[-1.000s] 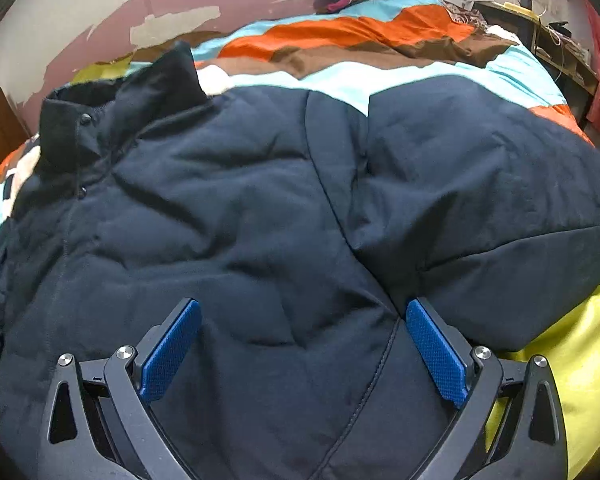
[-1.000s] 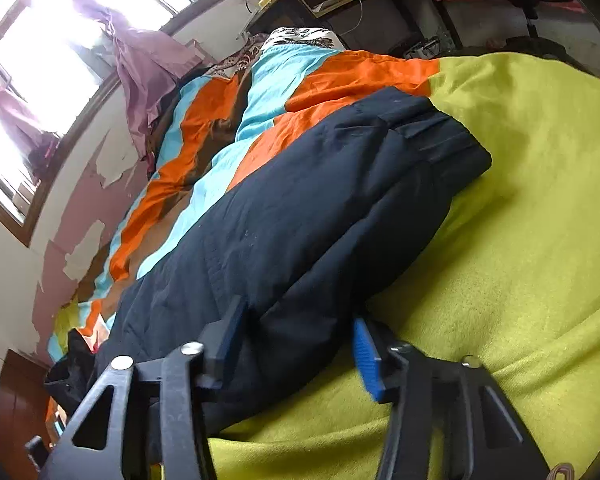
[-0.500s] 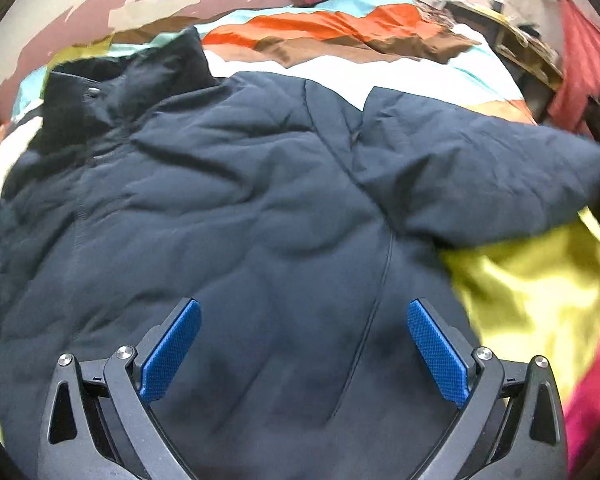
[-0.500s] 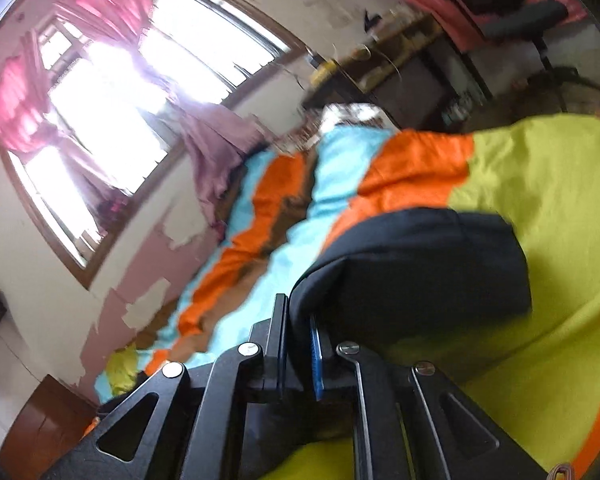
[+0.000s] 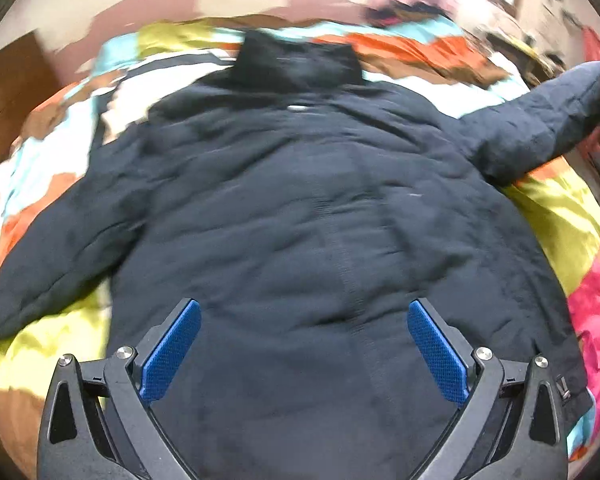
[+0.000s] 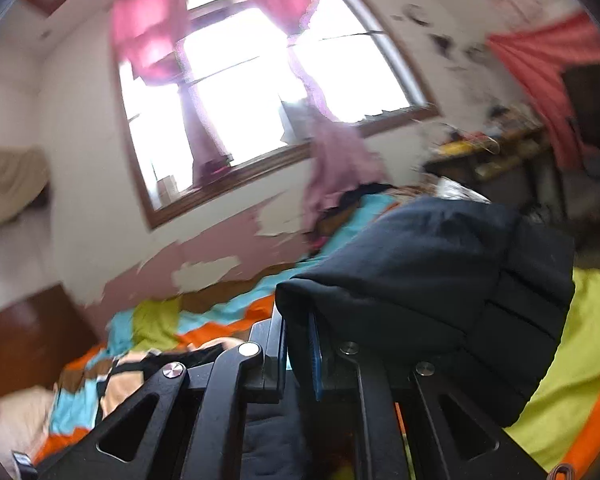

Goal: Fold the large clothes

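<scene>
Bright patchwork bedding (image 5: 556, 216) carries a dark padded jacket (image 5: 300, 208) spread flat, collar toward the peeling wall. Above its hem the left gripper (image 5: 304, 344) hangs with jaws wide. Clamped tight, the right gripper (image 6: 300, 344) lifts the jacket's sleeve (image 6: 440, 272).

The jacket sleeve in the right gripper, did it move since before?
Yes. The sleeve has gone up: it lay flat on the yellow blanket, and now the right gripper holds it lifted off it.
</scene>
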Available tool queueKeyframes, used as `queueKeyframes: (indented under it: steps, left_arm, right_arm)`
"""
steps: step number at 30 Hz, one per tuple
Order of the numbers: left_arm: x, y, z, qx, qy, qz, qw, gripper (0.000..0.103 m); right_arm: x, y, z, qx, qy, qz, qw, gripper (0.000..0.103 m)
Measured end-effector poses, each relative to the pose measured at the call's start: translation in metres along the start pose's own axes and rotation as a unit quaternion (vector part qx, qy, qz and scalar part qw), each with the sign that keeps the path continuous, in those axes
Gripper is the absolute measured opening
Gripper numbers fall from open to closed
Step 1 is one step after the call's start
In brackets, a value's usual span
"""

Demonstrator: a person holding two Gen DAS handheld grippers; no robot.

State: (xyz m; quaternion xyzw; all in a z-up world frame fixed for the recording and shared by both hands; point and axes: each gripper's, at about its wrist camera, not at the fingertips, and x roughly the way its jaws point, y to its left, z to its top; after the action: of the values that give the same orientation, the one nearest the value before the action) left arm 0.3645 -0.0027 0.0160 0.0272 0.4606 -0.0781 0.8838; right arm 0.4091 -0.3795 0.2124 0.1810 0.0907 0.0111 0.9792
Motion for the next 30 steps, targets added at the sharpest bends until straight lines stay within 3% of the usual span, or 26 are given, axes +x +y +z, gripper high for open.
queueKeyframes:
  steps: [5,9,14,21,23,25,26,28,30]
  left_arm:
    - [-0.030,0.055,-0.016,-0.041,-0.016,0.024,0.9987,0.102]
    - [-0.049,0.095,-0.034,-0.085,-0.039,0.006,0.9956,0.102]
    - [-0.048,0.134,-0.063,-0.144,-0.047,-0.028,0.9881,0.102]
    - [-0.026,0.169,-0.092,-0.211,-0.029,-0.049,0.9758,0.102]
    - [-0.022,0.176,-0.095,-0.234,-0.027,-0.063,0.9698,0.102]
    - [-0.020,0.181,-0.094,-0.248,-0.031,-0.076,0.9654,0.102]
    - [-0.021,0.181,-0.093,-0.252,-0.035,-0.083,0.9636,0.102]
    - [-0.018,0.180,-0.084,-0.251,-0.040,-0.100,0.9619,0.102]
    - [-0.015,0.175,-0.075,-0.249,-0.042,-0.112,0.9612,0.102]
  right_arm:
    - [0.024,0.090,-0.021,-0.081,0.020,0.044,0.996,0.010]
    - [0.043,0.157,-0.059,-0.144,0.061,0.100,0.983,0.010]
    - [0.074,0.224,-0.130,-0.232,0.138,0.143,0.952,0.010]
    - [0.114,0.263,-0.237,-0.276,0.260,0.156,0.912,0.013]
    - [0.138,0.264,-0.268,-0.270,0.319,0.158,0.895,0.025]
    - [0.147,0.262,-0.292,-0.259,0.371,0.169,0.875,0.048]
    - [0.150,0.260,-0.301,-0.254,0.393,0.180,0.865,0.053]
    - [0.146,0.255,-0.306,-0.237,0.414,0.220,0.851,0.084]
    - [0.143,0.254,-0.302,-0.227,0.428,0.245,0.840,0.090]
